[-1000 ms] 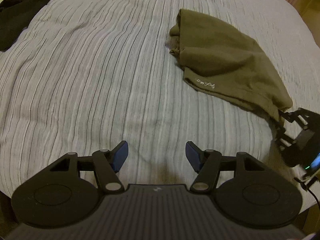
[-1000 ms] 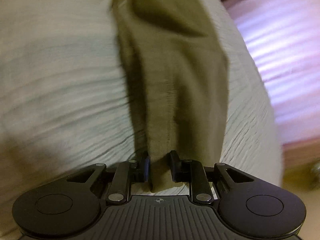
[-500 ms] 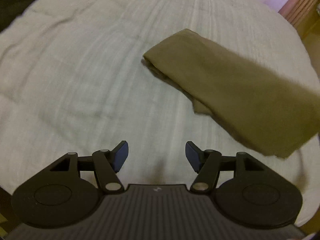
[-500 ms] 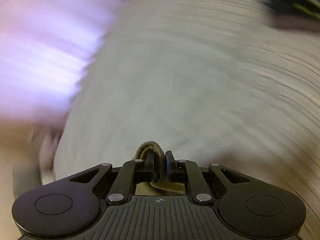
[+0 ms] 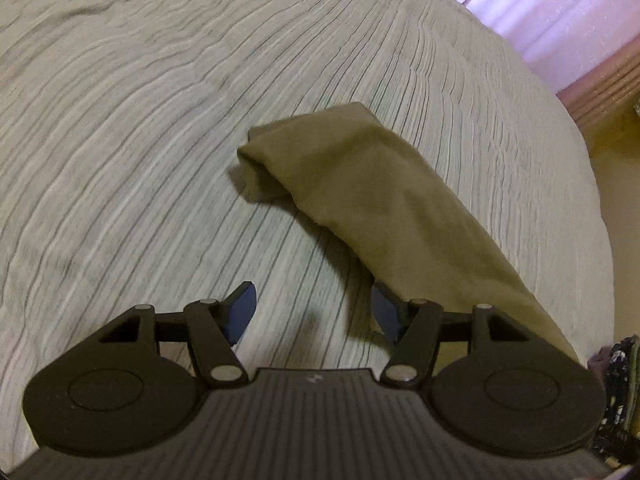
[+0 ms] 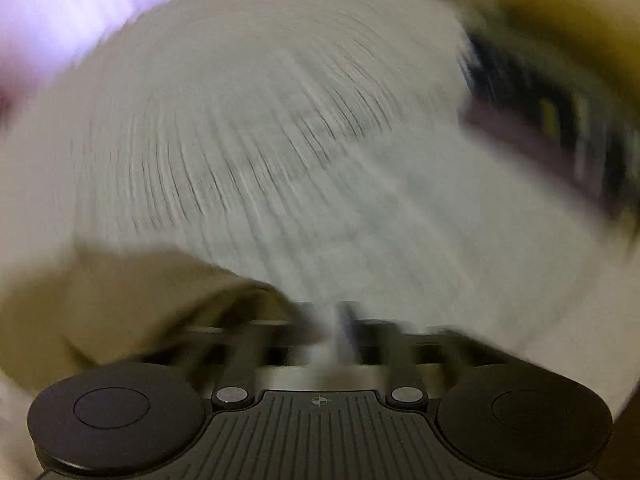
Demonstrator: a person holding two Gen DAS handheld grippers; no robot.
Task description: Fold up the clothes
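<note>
An olive garment (image 5: 380,200), folded into a long strip, lies slantwise on the striped bedspread (image 5: 140,160). My left gripper (image 5: 312,300) hovers open over the bed, empty, with its right fingertip close to the strip's near edge. The right wrist view is badly blurred. There the end of the olive garment (image 6: 120,300) bulges at the lower left, beside the left finger. The jaws of my right gripper (image 6: 328,320) are opening, and I see no cloth pinched between them.
The bed's edge curves along the right, with a pink curtain (image 5: 560,8) and yellowish floor beyond it. A dark patterned thing (image 5: 620,380) sits off the bed at the lower right. A dark blurred mass (image 6: 560,128) lies at the bed's far right.
The right gripper held the olive garment's end pinched while swinging and rolling; now the cloth has slipped off to its left. The left gripper moved nearer the strip, which lies stretched out.
</note>
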